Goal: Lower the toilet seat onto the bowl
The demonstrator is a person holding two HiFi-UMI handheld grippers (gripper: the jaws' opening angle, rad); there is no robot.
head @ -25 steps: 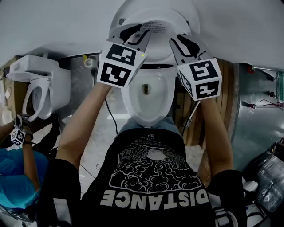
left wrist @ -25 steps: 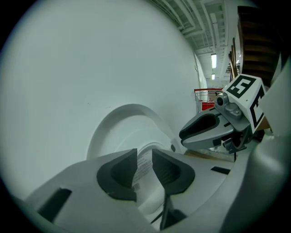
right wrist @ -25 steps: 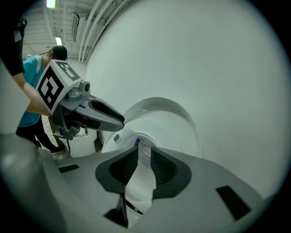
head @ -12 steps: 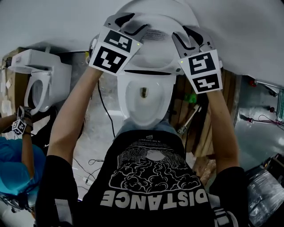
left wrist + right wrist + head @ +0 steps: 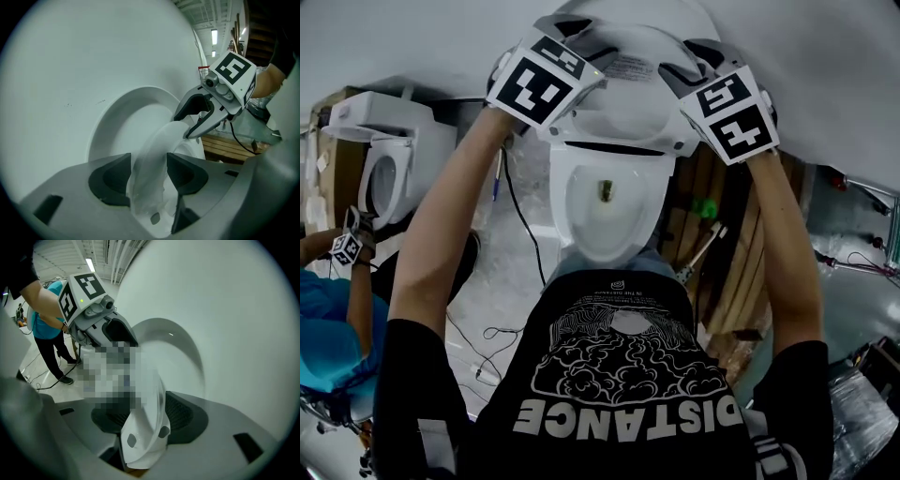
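Observation:
The white toilet seat (image 5: 623, 108) stands raised above the bowl (image 5: 605, 211), against the lid (image 5: 119, 119). My left gripper (image 5: 572, 33) is at the seat's left edge and my right gripper (image 5: 689, 58) at its right edge. In the left gripper view the seat rim (image 5: 150, 157) runs between the jaws of the left gripper (image 5: 147, 171), which are opening. In the right gripper view the seat rim (image 5: 152, 394) lies between the opening jaws of the right gripper (image 5: 145, 423). Each gripper view also shows the other gripper across the seat.
A second toilet (image 5: 384, 155) stands at the left, with a person in blue (image 5: 333, 328) beside it. Wooden planks (image 5: 722, 253) lean to the right of the bowl. A black cable (image 5: 517, 234) trails on the floor at the left. A white wall is behind.
Both grippers have moved up and away from me along the raised seat's sides, and now straddle its left and right edges. Their jaws have spread wider.

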